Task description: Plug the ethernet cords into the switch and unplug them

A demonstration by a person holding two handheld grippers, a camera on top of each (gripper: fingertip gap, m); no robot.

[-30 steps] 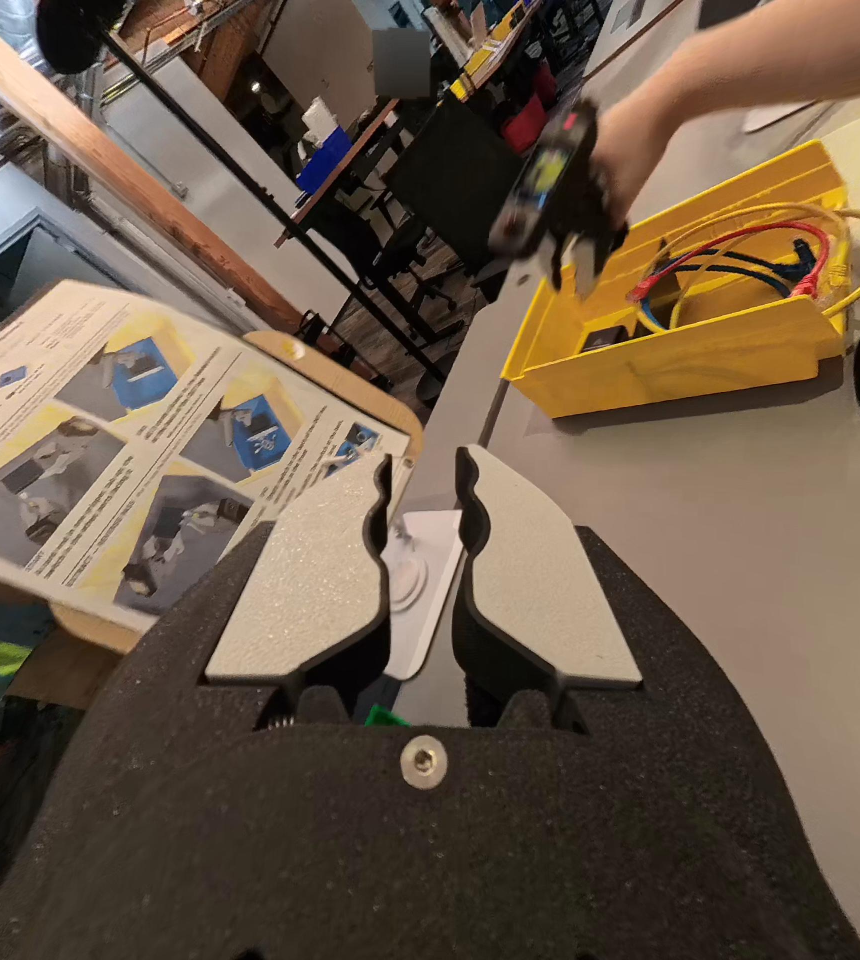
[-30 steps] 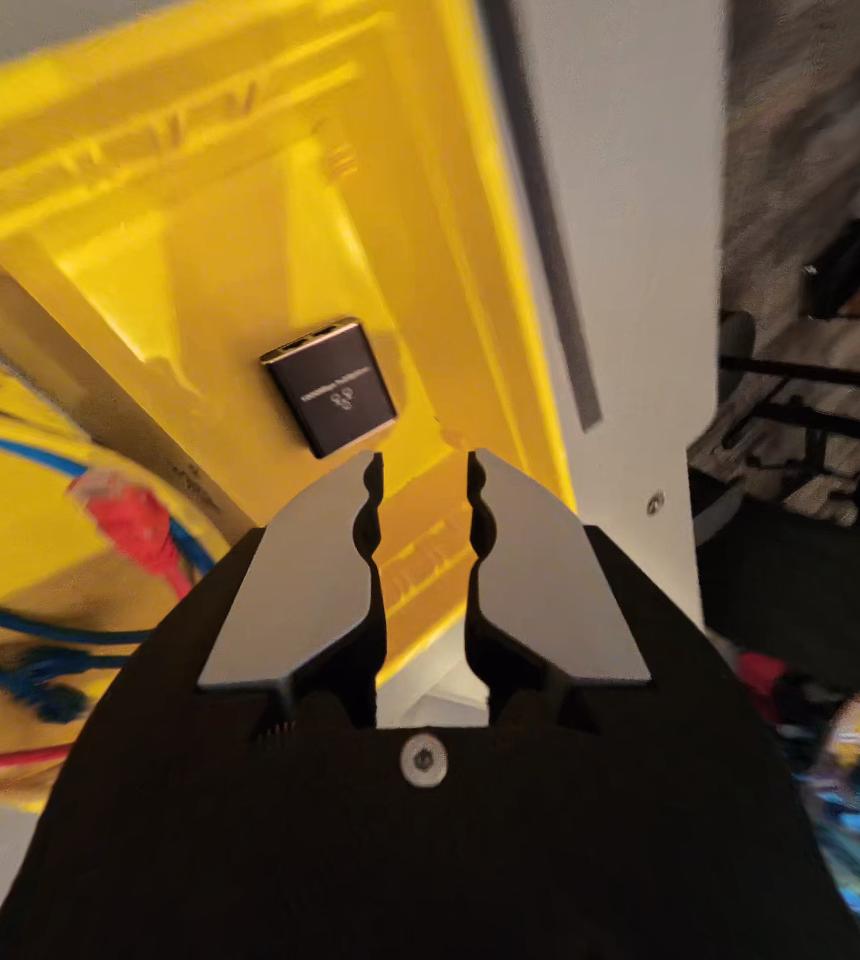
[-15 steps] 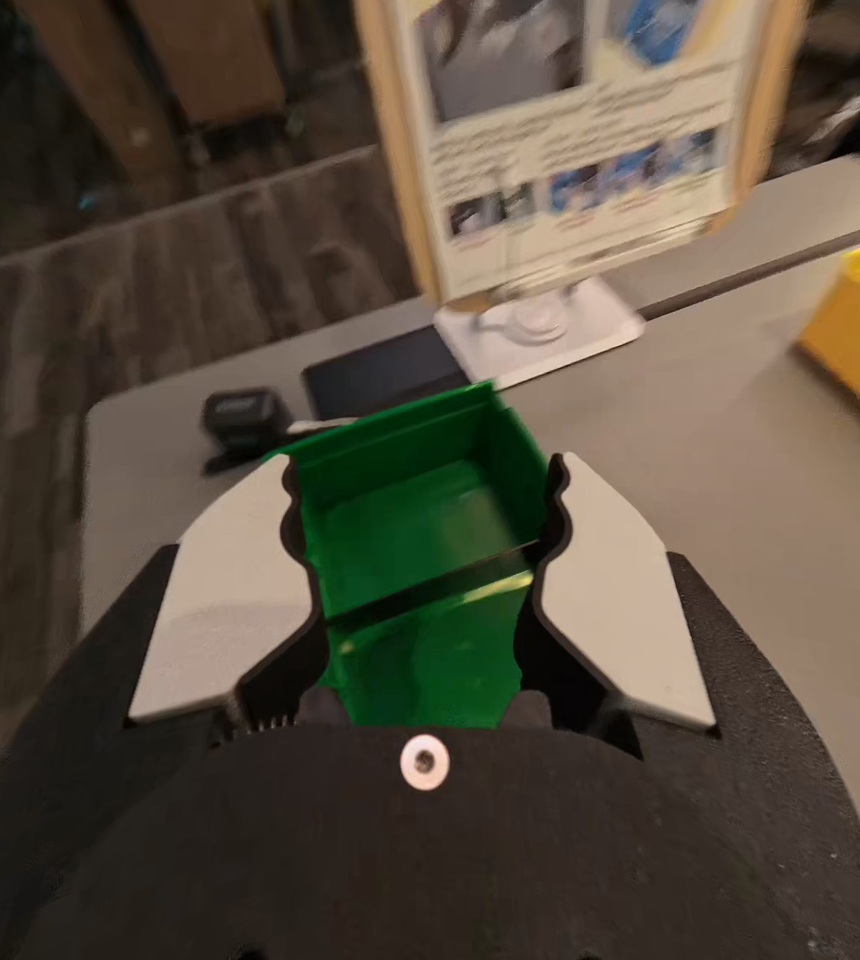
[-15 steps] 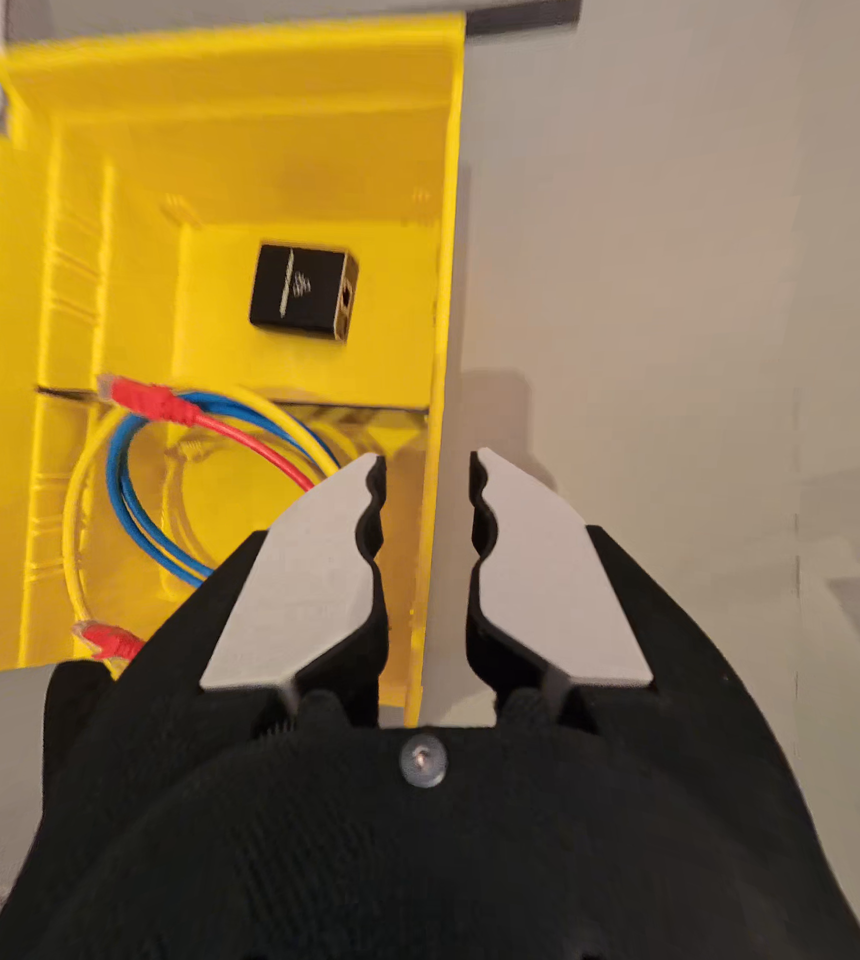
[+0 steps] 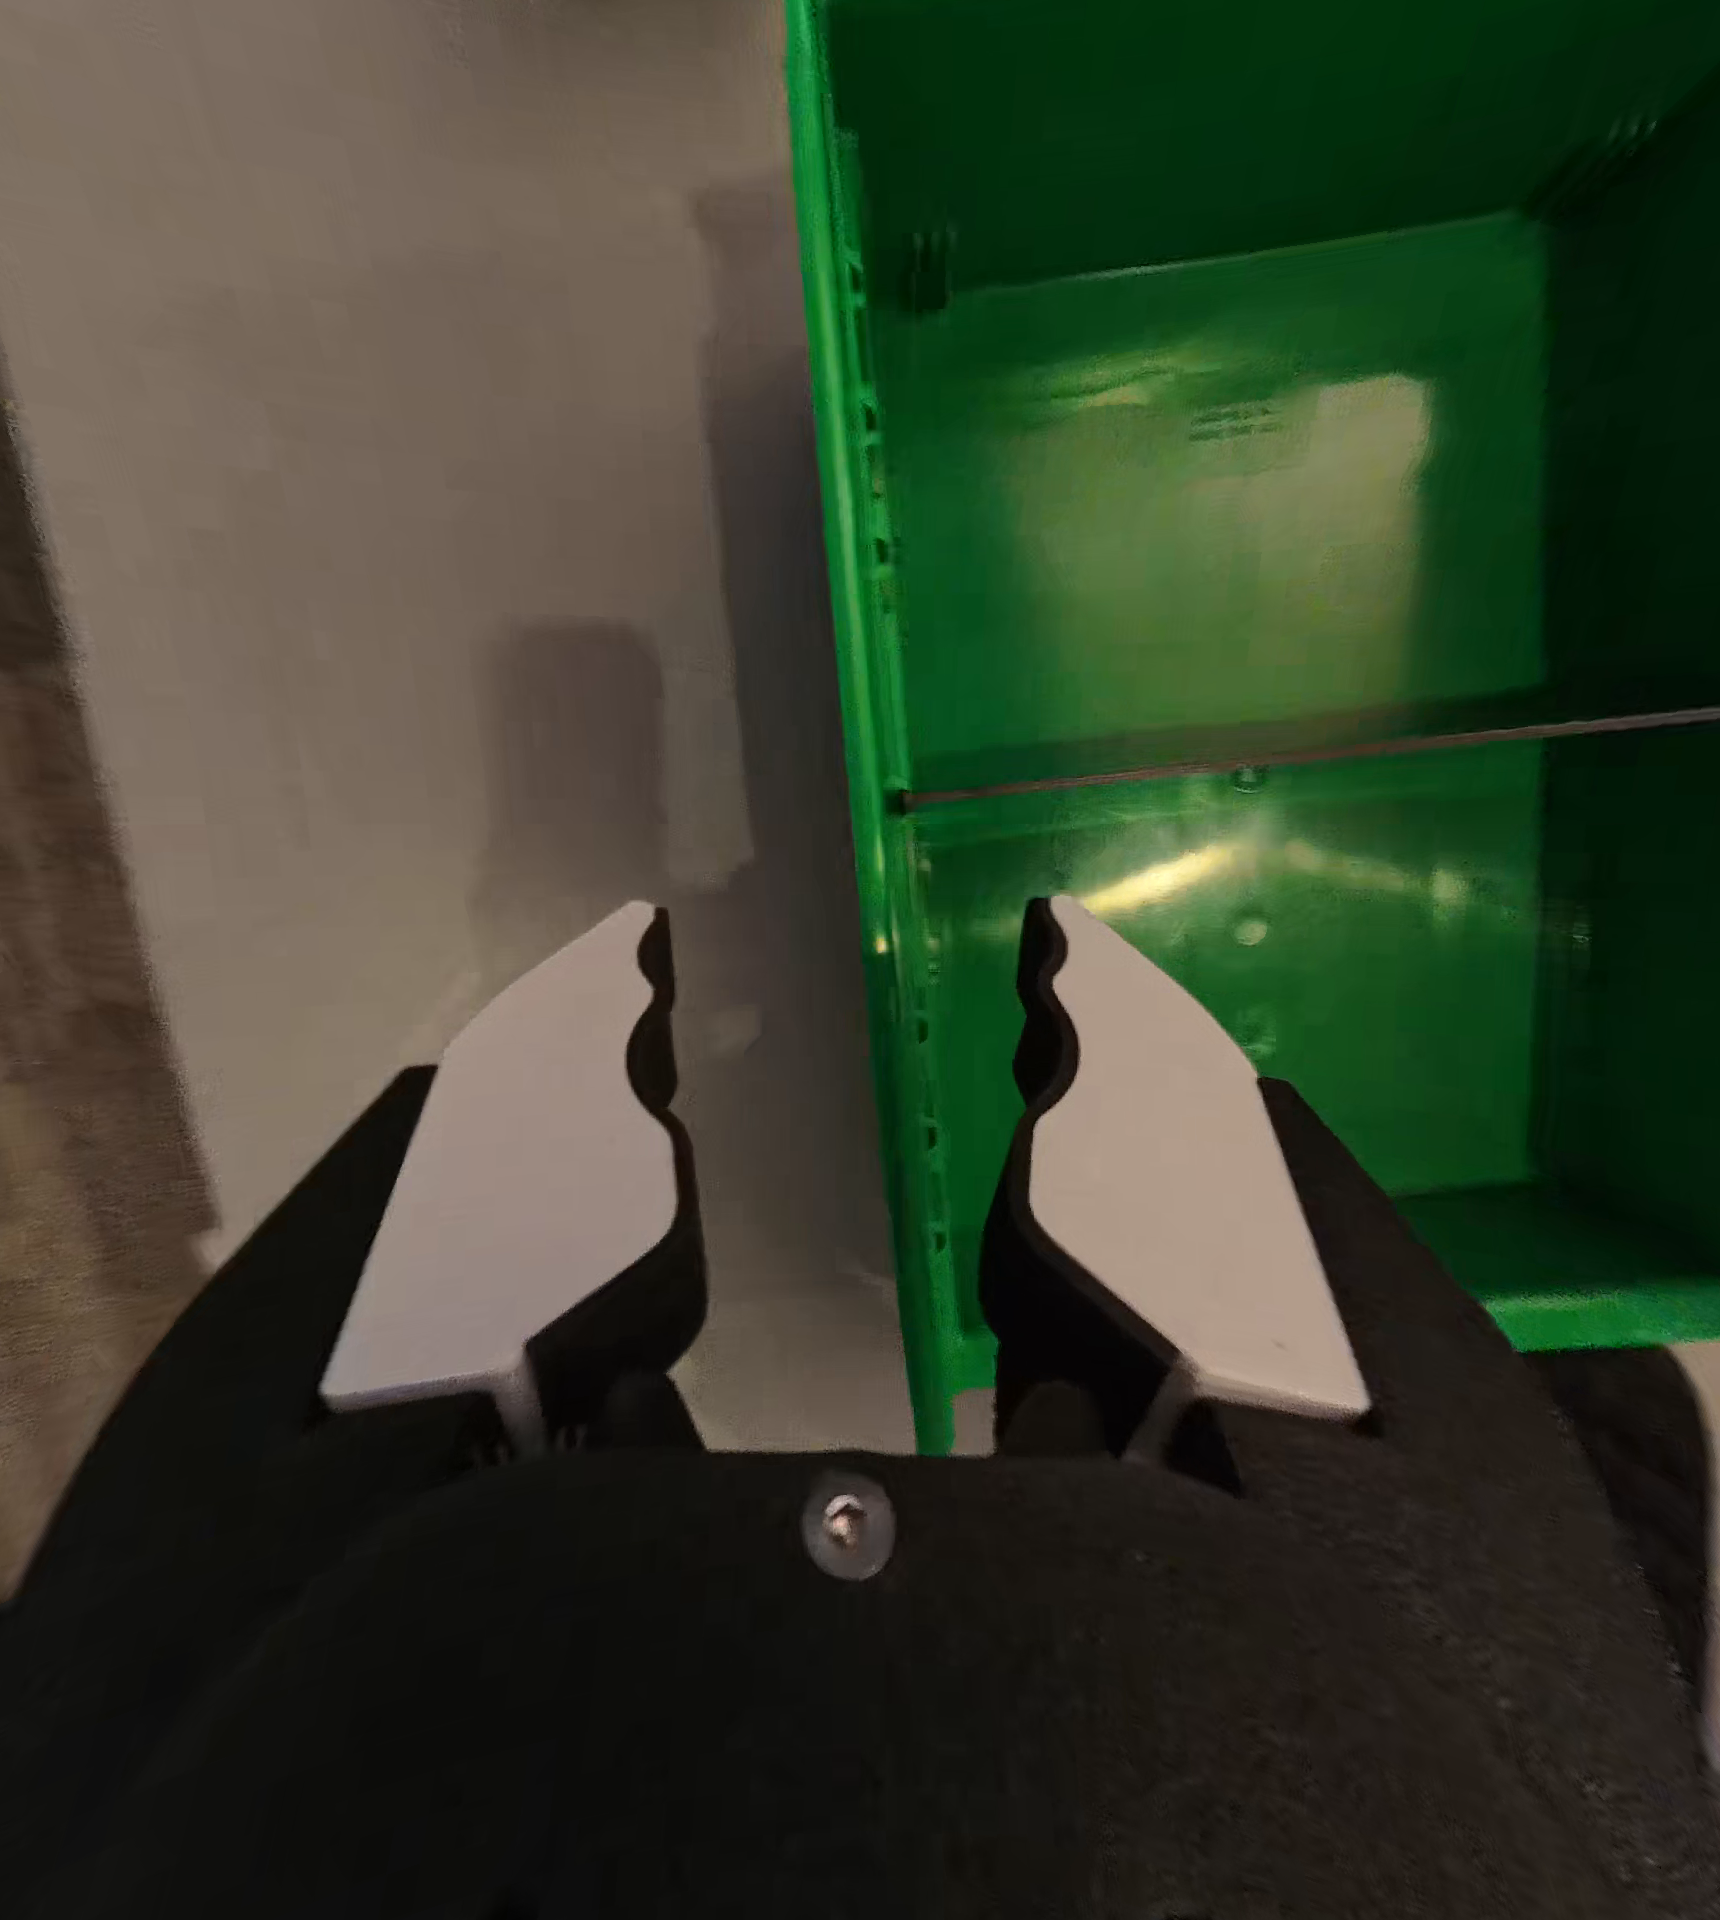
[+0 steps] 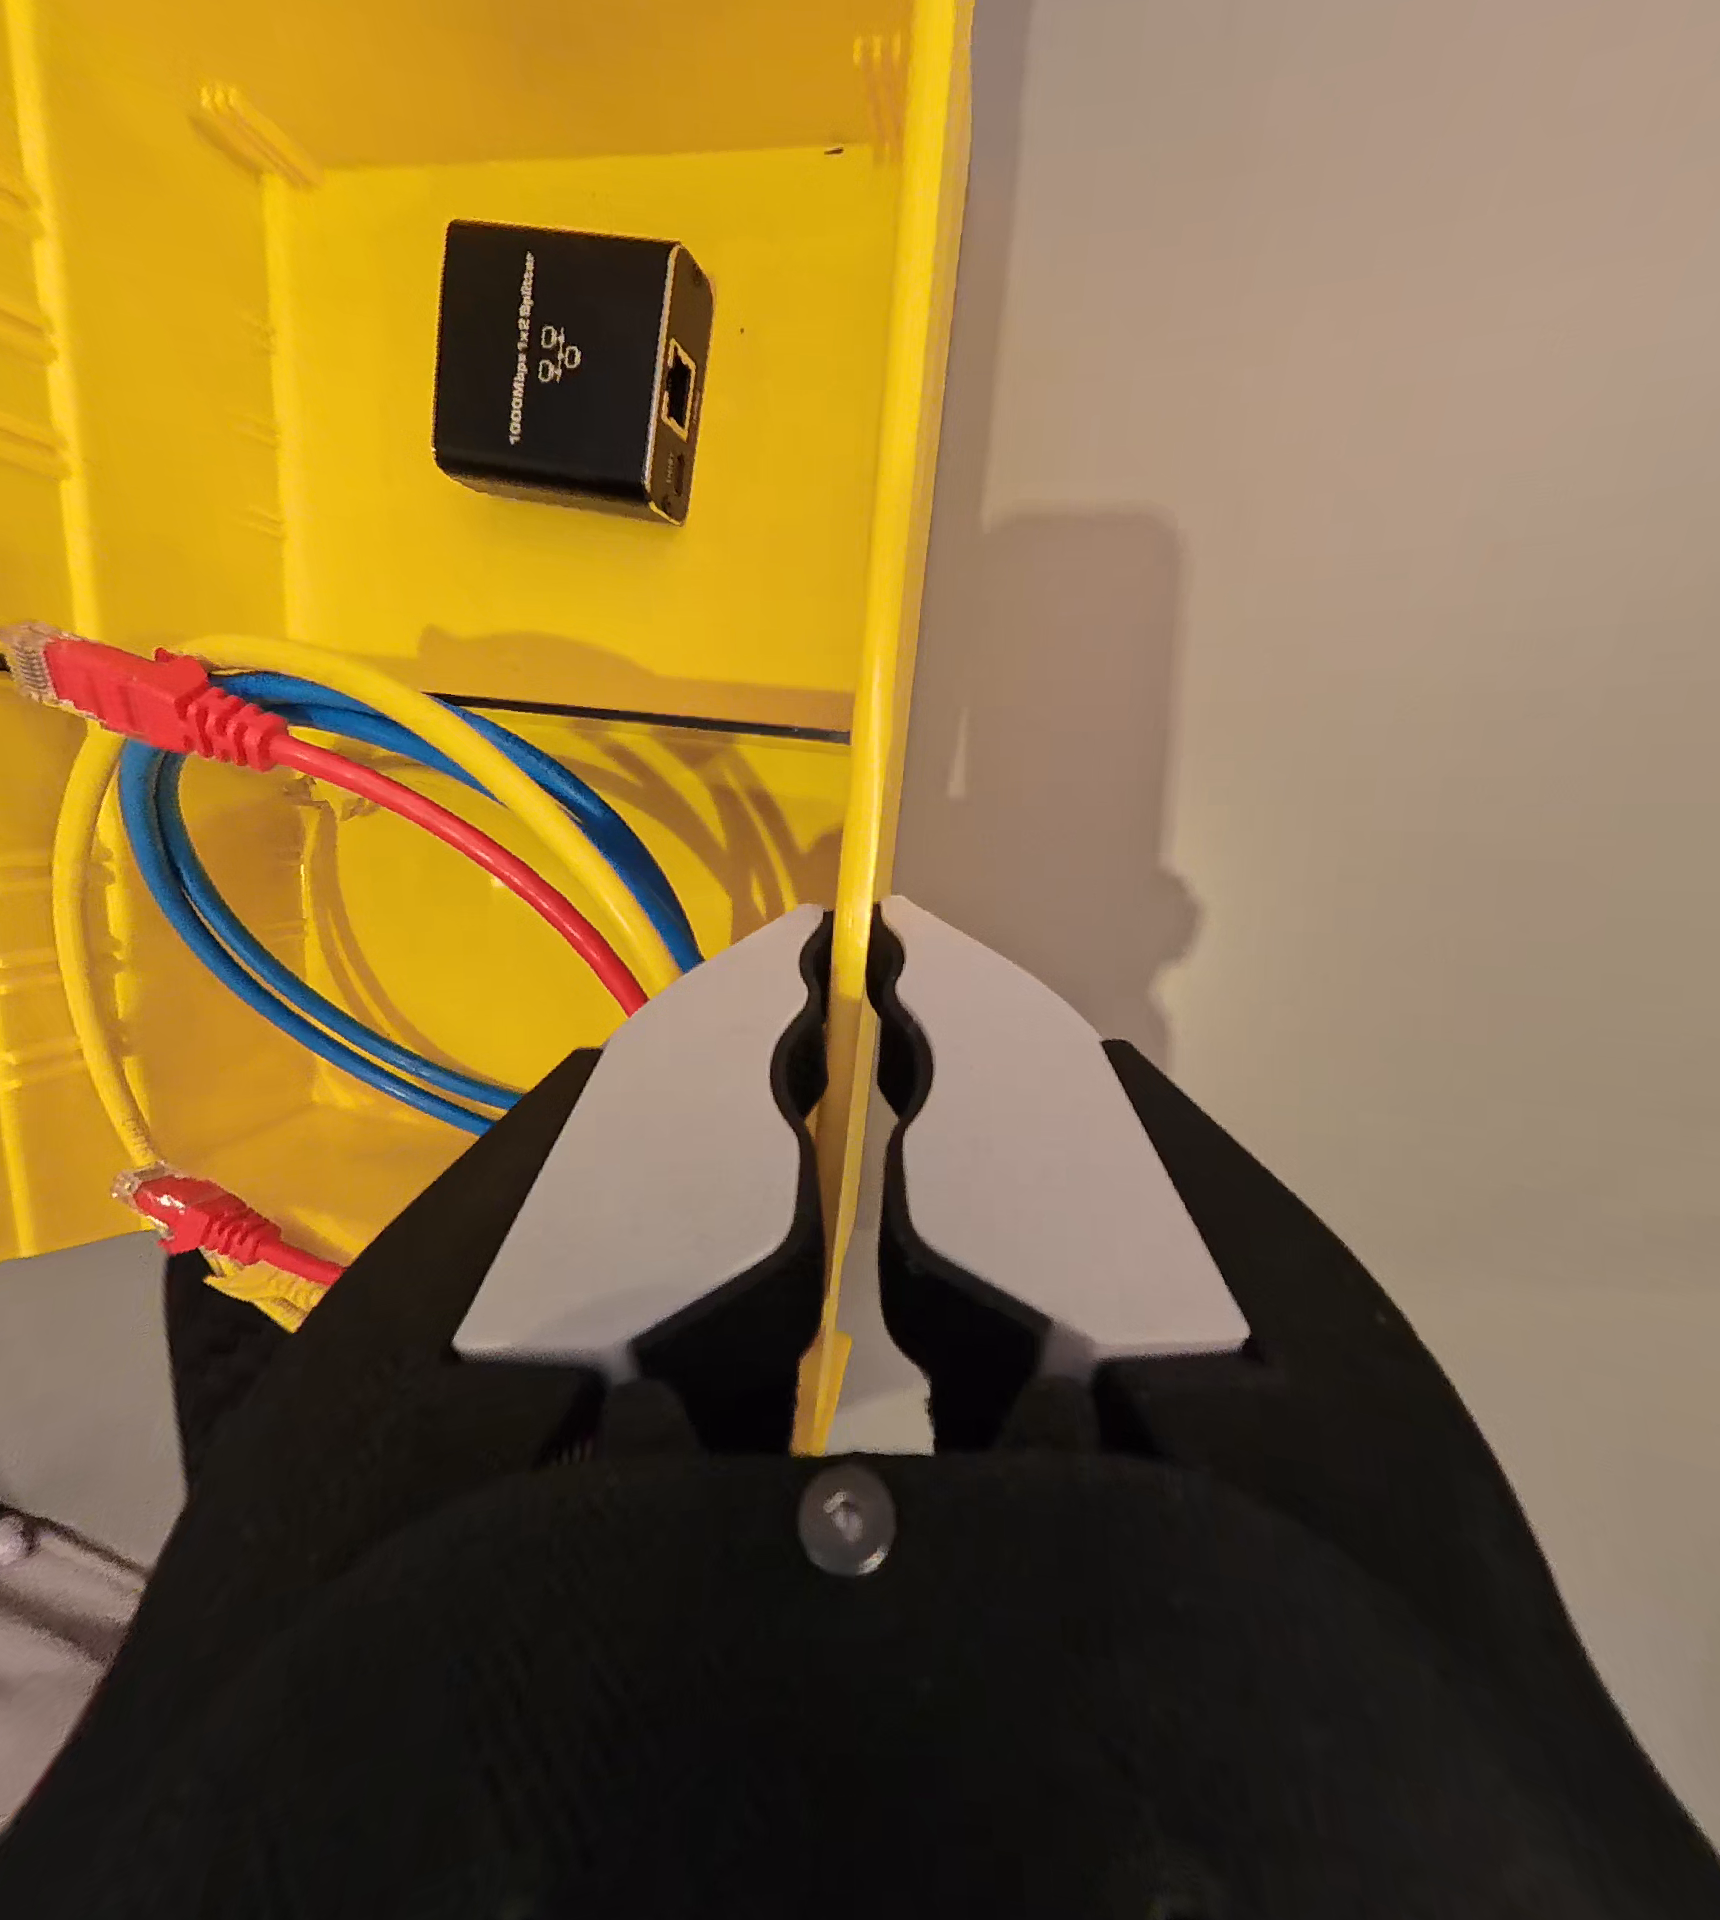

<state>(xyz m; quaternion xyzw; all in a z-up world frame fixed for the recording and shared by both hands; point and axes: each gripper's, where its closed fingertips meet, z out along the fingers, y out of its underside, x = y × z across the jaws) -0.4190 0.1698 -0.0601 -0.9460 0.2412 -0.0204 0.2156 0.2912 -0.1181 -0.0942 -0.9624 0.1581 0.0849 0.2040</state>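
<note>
Lying beyond right claw (image 6: 851, 925), switch (image 6: 565, 364) in yellow bin (image 6: 913, 520).

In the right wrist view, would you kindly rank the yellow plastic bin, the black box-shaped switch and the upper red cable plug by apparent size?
1. Yellow plastic bin
2. Black box-shaped switch
3. Upper red cable plug

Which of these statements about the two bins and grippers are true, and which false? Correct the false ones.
1. The right gripper is clamped on the yellow bin's wall. True.
2. The switch has a cord plugged in. False: its visible port is empty.
3. The green bin holds cords. False: no cords show in it.
4. The left gripper is open, straddling the green bin's wall. True.
5. The red cord lies in the yellow bin. True.
</note>
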